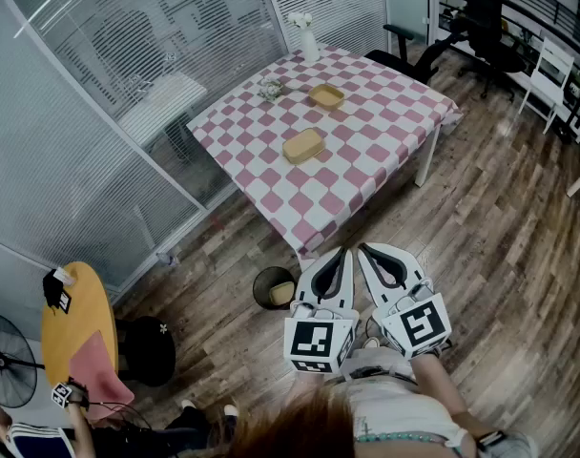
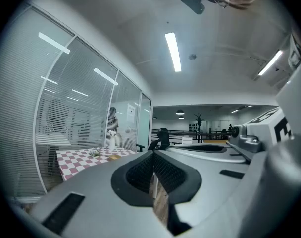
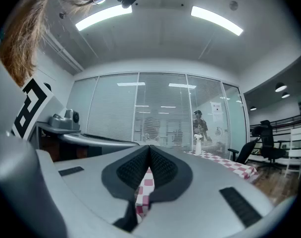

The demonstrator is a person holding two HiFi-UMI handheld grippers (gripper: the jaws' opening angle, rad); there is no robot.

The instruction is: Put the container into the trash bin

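Observation:
Two tan containers lie on the pink-and-white checkered table (image 1: 366, 151): a lidded one (image 1: 303, 146) near the middle and an open one (image 1: 325, 95) farther back. The black trash bin (image 1: 273, 287) stands on the wood floor by the table's near corner, with something tan inside it. My left gripper (image 1: 344, 250) and right gripper (image 1: 362, 247) are held side by side, level, in front of the person's body, short of the table. Both are shut with nothing between the pads. The left gripper view shows its pads (image 2: 140, 171) meeting; the right gripper's pads (image 3: 132, 168) also meet.
A white vase with flowers (image 1: 307, 36) and a small glass item (image 1: 270, 89) stand on the table's far side. Glass walls with blinds run along the left. Black office chairs (image 1: 481, 17) stand at the back right. A round yellow table (image 1: 75, 332), a fan and a person are at the lower left.

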